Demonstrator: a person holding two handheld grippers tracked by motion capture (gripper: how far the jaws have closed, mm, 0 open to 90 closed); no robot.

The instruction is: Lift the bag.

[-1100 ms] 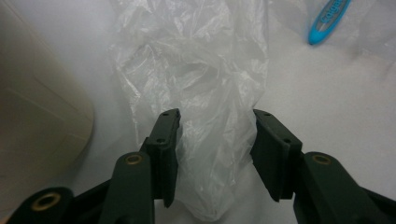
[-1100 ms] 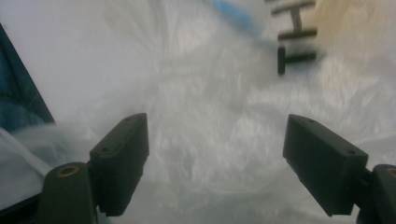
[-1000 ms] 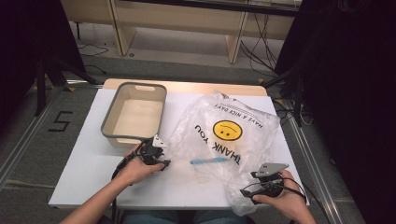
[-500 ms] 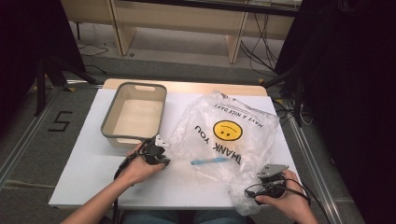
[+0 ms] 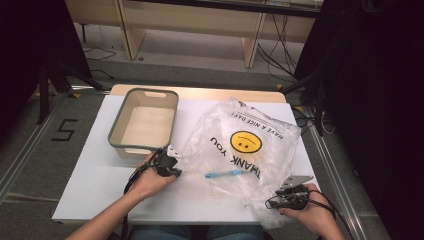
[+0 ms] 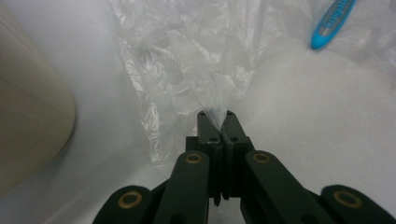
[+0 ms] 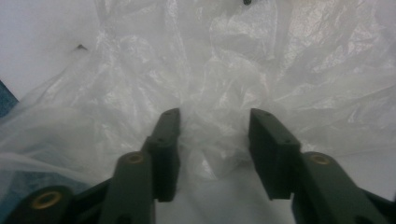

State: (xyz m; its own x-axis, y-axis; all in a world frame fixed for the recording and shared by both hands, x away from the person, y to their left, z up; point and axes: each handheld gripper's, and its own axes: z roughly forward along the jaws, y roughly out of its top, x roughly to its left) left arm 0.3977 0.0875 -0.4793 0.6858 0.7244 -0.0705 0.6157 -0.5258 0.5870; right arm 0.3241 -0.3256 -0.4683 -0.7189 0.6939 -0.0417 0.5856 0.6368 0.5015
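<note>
A clear plastic bag (image 5: 245, 150) with a yellow smiley and "THANK YOU" print lies spread on the white table (image 5: 100, 180). A blue toothbrush (image 5: 225, 174) lies under or inside it near the front. My left gripper (image 5: 170, 162) is shut on a bunched edge of the bag (image 6: 205, 88); the toothbrush's blue end (image 6: 329, 25) lies beyond. At the bag's front right corner, my right gripper (image 5: 290, 192) stands open, its jaws either side of crumpled plastic (image 7: 215, 135) without pinching it.
A grey-rimmed beige bin (image 5: 145, 122) stands empty at the back left of the table, just beyond my left gripper; its rounded wall (image 6: 28, 121) is close on that gripper's left. The table's front edge lies near both hands.
My right gripper has slid back towards the table's front right corner along the bag's edge. The left gripper keeps its hold and has barely moved.
</note>
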